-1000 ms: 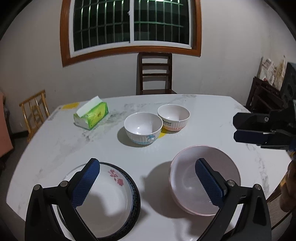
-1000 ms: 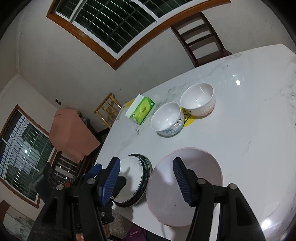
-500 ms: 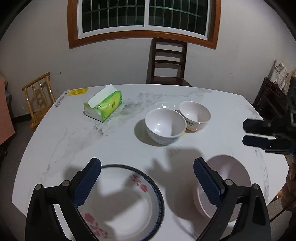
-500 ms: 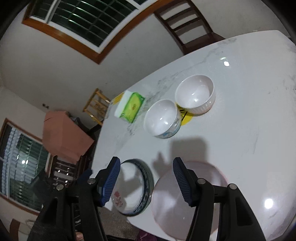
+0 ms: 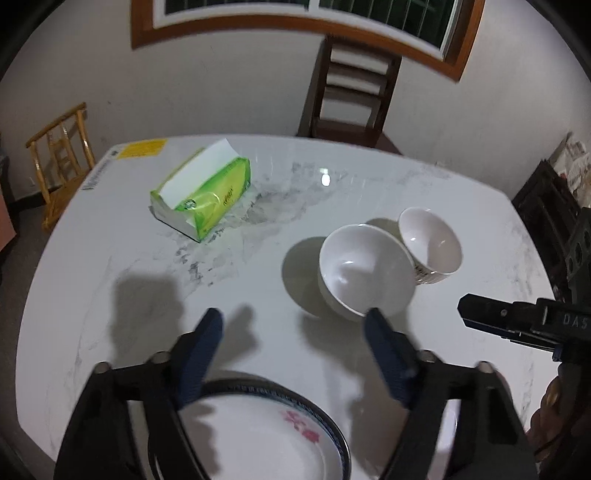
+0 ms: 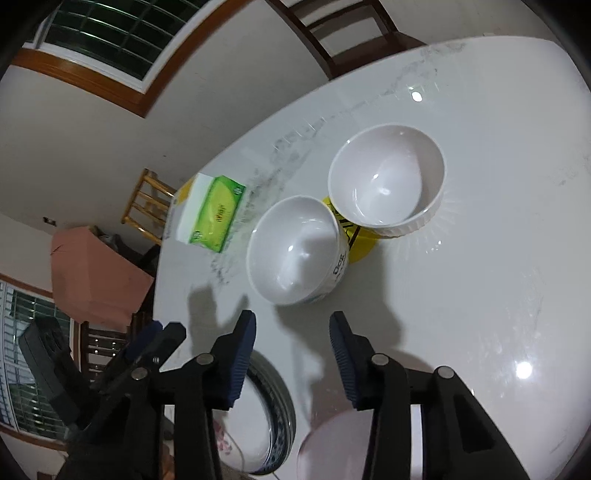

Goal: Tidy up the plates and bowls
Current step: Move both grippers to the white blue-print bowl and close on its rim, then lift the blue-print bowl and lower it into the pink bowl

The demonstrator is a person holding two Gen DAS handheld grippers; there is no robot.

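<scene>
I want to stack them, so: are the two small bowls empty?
Empty. Both small bowls show bare white insides in the right wrist view.

a green tissue box (image 5: 202, 197) lies on the white marble table (image 5: 110, 266), a white sheet poking out of its top, and a yellow sticker (image 5: 141, 148) sits at the far left corner. a dark wooden chair (image 5: 352, 92) stands against the wall under the brown-framed window (image 5: 295, 18). off to the left is a small bamboo chair (image 5: 61, 155) (pale yellow, empty). from the right wrist view a salmon-pink cloth (image 6: 92, 273) covers something beside the table.
</scene>
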